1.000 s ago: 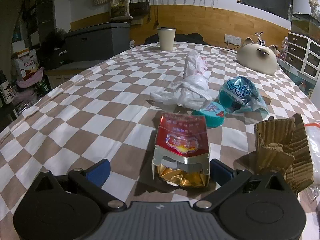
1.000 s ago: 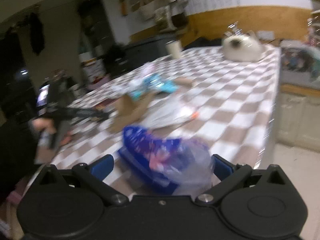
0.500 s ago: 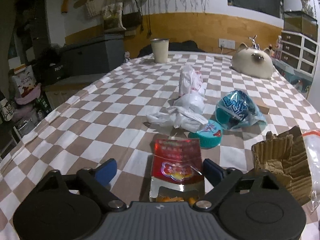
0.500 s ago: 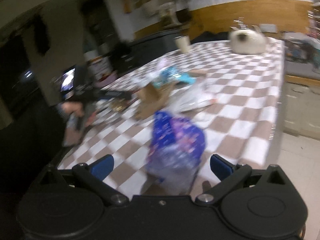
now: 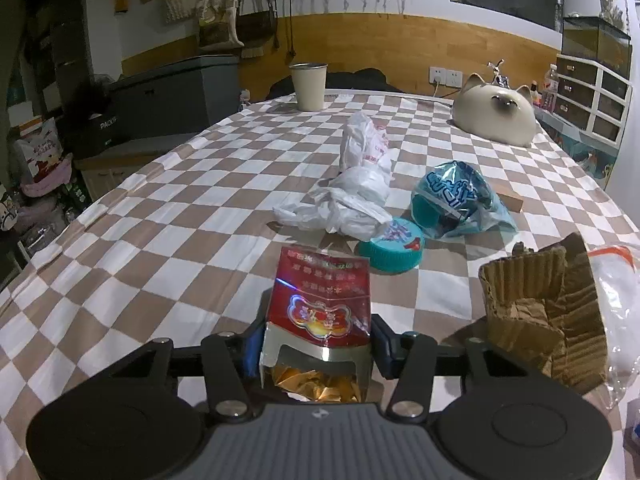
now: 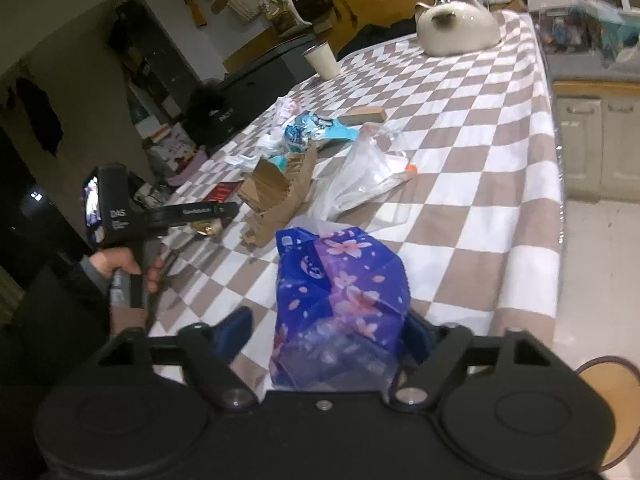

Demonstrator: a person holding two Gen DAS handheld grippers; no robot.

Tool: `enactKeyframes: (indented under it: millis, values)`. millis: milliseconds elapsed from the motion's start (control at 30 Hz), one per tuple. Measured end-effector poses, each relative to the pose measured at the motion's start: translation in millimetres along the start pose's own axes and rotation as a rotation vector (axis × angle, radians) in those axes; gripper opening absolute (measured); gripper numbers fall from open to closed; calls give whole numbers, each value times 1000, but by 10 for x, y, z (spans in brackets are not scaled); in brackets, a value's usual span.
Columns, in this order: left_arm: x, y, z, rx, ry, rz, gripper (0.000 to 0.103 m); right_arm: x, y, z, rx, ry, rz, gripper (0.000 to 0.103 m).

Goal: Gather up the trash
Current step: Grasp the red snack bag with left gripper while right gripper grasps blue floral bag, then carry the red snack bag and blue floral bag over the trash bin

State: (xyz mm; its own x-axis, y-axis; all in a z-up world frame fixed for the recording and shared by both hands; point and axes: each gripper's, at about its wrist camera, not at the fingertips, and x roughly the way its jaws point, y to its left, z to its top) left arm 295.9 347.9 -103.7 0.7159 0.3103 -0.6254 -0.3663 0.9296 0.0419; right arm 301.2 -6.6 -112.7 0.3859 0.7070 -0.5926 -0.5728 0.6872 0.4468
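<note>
Trash litters the checkered worktop [image 5: 168, 208]. Left tongs [image 5: 316, 344], spread wide a second ago, have just been closing and now pinch the red snack box [image 5: 320, 304], gold foil inside. Right tongs [image 6: 328, 332] have been closing around the blue flowered bag [image 6: 340, 296]; only one pad touches it, so no grip yet. An open torn cardboard carton [image 5: 540, 308] and a cream cup [image 5: 308, 86] show no contents.
</note>
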Motion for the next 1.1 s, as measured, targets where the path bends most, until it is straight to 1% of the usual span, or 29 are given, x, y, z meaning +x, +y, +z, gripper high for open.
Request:
enactKeyframes:
  millis: [33, 100, 200, 233, 400, 600, 967, 1100]
  values:
    - [-19, 1, -8, -4, -2, 1, 52, -5, 9, -15, 3, 2, -5, 53]
    - [-69, -3, -39, -7, -4, 9, 52, -9, 11, -22, 14, 7, -13, 47]
    - [-163, -5, -98, -13, -5, 16, 52, -53, 56, -57, -8, 9, -27, 36]
    - [-219, -7, -135, -21, -9, 16, 52, -67, 77, -66, -17, 7, -30, 29]
    - [-510, -47, -323, -49, -18, -1, 51, -193, 150, -123, -48, -24, -53, 28]
    - [-962, -136, -514, -68, -53, -42, 52, -385, 303, -208, -104, -71, -69, 27]
    - [-1868, -402, -774, -20, -157, -81, 52, -833, 460, -396, -123, -183, -100, 26]
    - [-2098, -500, -864, -19, -184, -99, 52, -990, 517, -493, -136, -212, -114, 26]
